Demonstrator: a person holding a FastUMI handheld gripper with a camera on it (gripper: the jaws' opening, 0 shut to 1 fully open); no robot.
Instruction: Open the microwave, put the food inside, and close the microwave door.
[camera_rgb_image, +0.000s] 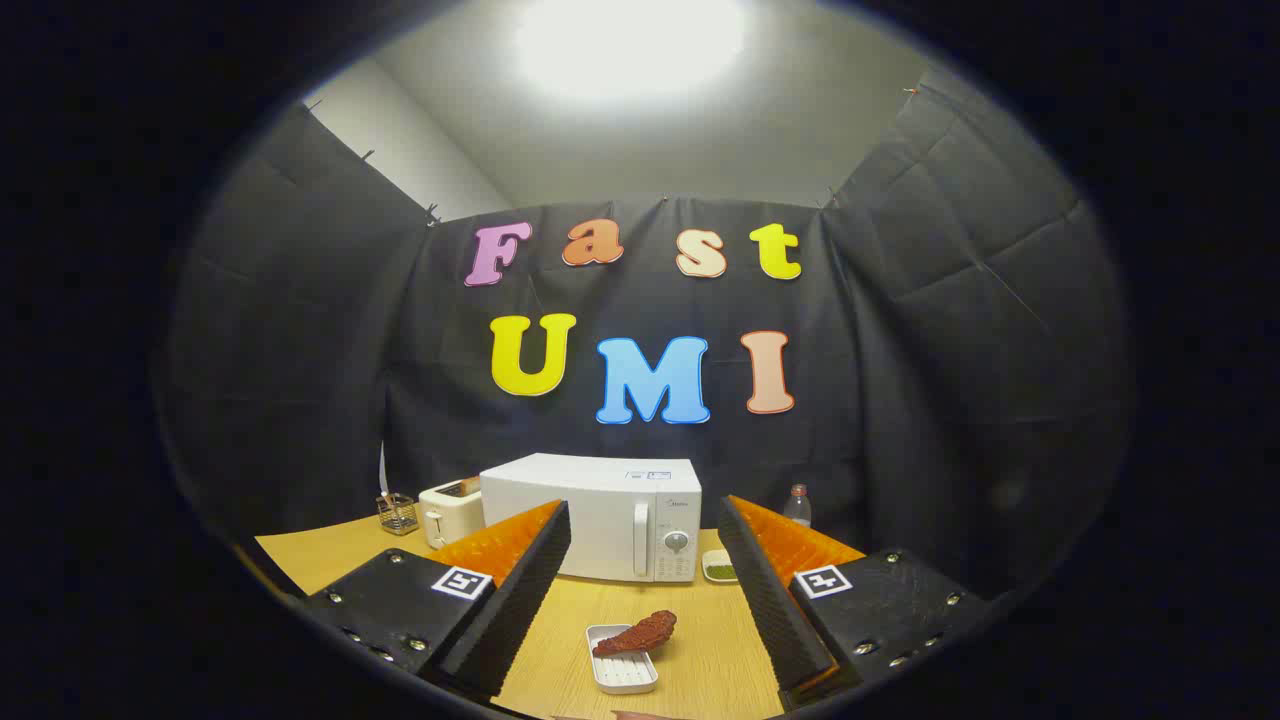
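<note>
Gripper (645, 560) is held wide open w/ nothing between the fingers, well back from the white microwave (592, 515), whose door is seen shut. Food, a reddish-brown meat piece (637, 633), lies half on a small white tray (621, 668) on the wooden table (330, 555), just ahead betw. the fingers. Likely risk: tray could be knocked on approach to the door handle (640, 540), or the light oven shoved back if handle is pulled off-axis.
</note>
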